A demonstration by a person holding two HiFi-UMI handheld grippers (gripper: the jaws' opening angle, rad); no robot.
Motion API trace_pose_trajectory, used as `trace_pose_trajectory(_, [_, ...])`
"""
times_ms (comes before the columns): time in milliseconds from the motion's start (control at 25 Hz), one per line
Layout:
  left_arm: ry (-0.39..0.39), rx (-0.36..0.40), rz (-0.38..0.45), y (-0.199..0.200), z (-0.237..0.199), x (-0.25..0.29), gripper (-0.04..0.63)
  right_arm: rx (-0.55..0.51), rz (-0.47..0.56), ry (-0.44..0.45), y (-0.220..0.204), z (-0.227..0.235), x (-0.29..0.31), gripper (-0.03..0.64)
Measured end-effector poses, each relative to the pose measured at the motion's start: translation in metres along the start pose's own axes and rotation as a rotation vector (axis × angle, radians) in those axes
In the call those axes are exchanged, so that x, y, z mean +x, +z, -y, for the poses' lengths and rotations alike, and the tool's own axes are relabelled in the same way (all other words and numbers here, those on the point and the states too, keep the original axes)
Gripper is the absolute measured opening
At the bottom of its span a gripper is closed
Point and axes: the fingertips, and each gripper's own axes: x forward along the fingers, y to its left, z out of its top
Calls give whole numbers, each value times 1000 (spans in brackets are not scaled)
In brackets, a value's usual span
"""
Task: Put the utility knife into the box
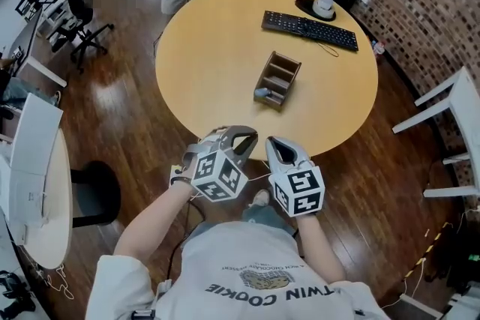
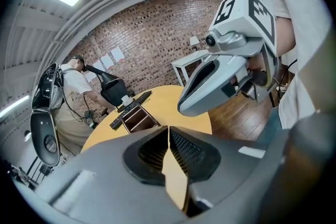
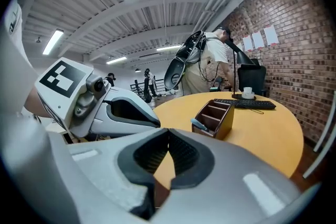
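Observation:
A brown wooden box point(image 1: 277, 79) with several compartments stands in the middle of the round table point(image 1: 210, 41). The blue-grey utility knife point(image 1: 262, 93) lies in the box's nearest compartment, and its handle end pokes over the rim point(image 3: 199, 124). My left gripper point(image 1: 244, 137) hovers at the table's near edge with its jaws together and nothing between them point(image 2: 168, 128). Just to its right is my right gripper point(image 1: 276, 146), which is also shut and empty point(image 3: 168, 131). Both are well short of the box point(image 2: 139, 118).
A black keyboard point(image 1: 309, 29) and a white cup point(image 1: 323, 7) sit at the table's far side. White chairs point(image 1: 450, 131) stand to the right, and a white table point(image 1: 34, 176) and an office chair point(image 1: 82, 34) to the left. A person point(image 2: 73, 92) stands beyond the table.

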Motion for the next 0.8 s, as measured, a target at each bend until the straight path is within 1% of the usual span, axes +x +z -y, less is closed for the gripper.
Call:
trace_pose_trajectory(240, [13,-33,50,-9,23,-45,15,-8,21,-19,-6,-49,-16,0])
trace_pose_trajectory(400, [27,-69,78,-14,42,-77,14,-10,27,-39,-15,-81,-31,0])
trace_pose_trajectory(640, [20,-161,122,-21,74,-122,9,-10,30,-90,-32,-127,-62,0])
trace_pose_trajectory(800, [18,-214,172,-15,94,-146,9,4,63,-120,-34,-148,-85,0])
